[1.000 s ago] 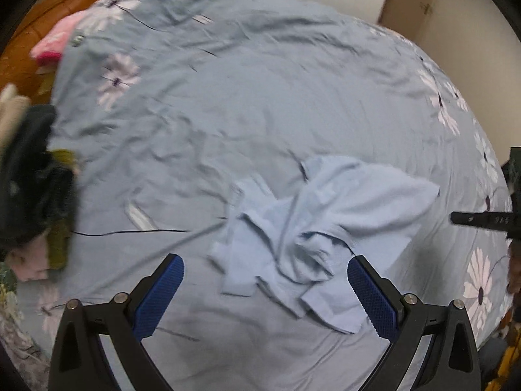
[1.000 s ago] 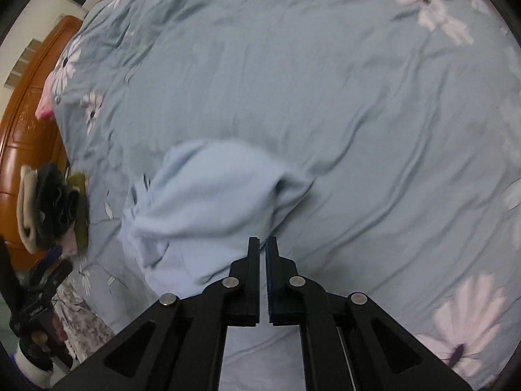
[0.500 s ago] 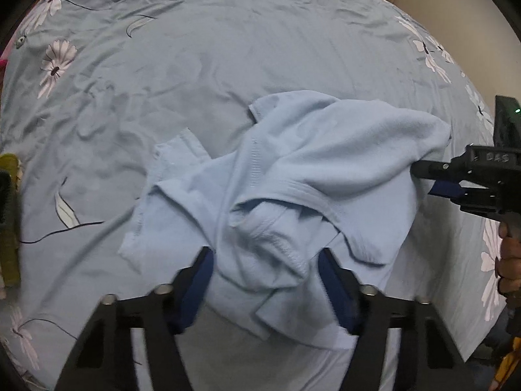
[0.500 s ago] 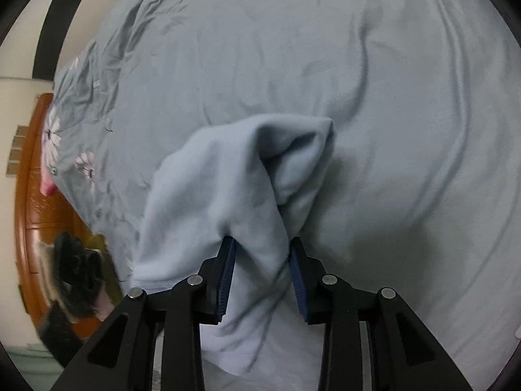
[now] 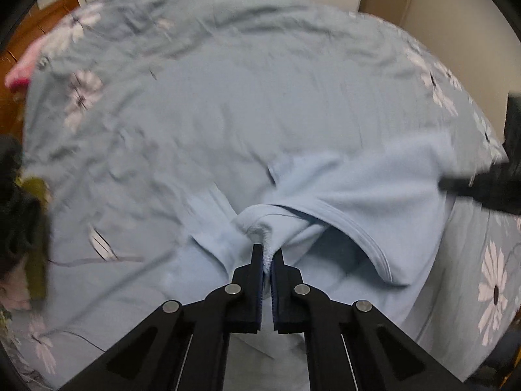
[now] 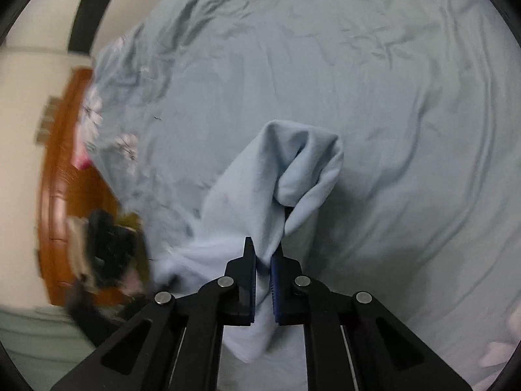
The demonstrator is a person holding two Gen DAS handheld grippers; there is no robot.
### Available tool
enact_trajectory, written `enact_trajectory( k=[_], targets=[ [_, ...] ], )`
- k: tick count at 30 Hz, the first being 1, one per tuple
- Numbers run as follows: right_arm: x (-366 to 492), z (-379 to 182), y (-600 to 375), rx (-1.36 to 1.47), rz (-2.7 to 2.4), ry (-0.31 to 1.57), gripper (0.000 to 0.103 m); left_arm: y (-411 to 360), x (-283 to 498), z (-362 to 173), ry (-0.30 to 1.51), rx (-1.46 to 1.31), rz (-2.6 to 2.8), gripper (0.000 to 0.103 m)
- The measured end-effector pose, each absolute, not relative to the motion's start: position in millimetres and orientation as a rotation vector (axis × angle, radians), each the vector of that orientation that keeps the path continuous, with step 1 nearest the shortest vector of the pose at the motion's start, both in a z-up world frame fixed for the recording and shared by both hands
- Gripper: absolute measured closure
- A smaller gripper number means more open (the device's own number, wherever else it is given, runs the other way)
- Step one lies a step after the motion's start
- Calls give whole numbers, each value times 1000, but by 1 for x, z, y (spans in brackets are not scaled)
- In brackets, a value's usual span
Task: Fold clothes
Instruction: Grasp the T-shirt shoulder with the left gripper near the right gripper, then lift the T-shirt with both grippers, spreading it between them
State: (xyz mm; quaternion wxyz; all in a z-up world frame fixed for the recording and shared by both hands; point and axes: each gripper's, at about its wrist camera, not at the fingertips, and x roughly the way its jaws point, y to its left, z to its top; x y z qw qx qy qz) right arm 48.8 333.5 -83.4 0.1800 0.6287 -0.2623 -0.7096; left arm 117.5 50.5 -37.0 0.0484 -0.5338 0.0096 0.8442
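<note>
Shirt [image 5: 351, 195], light blue, crumpled on bed [image 5: 260, 97] with floral blue cover. Left claw [image 5: 267, 254] clenched on ribbed collar edge, fabric pinched between pads. Right claw [image 6: 263, 254] closing on bunched fold at opposite side of shirt, cloth between pads and pressed. Shirt stretched between both claws. Dark clothes pile [image 5: 19, 221] at bed's left edge. Both views motion-blurred.
</note>
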Motion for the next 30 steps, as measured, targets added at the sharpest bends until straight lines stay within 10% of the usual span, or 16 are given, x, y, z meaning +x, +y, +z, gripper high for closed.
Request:
enact_trajectory(
  k=[16,24,26,28,30],
  targets=[
    [104,-126,331,1706,-1902,-1148,50,56,107,25,184,-1415,2601,99],
    [110,-167,322,1551,-1803,-1605,47,58,111,45,211,-1375,2609,99],
    [114,-169,324,1519,-1784,-1686,51,55,112,51,205,-1367,2623,99],
    [116,-160,328,1483,-1801,-1706,96,53,114,57,206,-1353,2630,99],
    [116,-144,335,1432,-1826,-1701,99,52,117,67,214,-1330,2637,99]
  ],
)
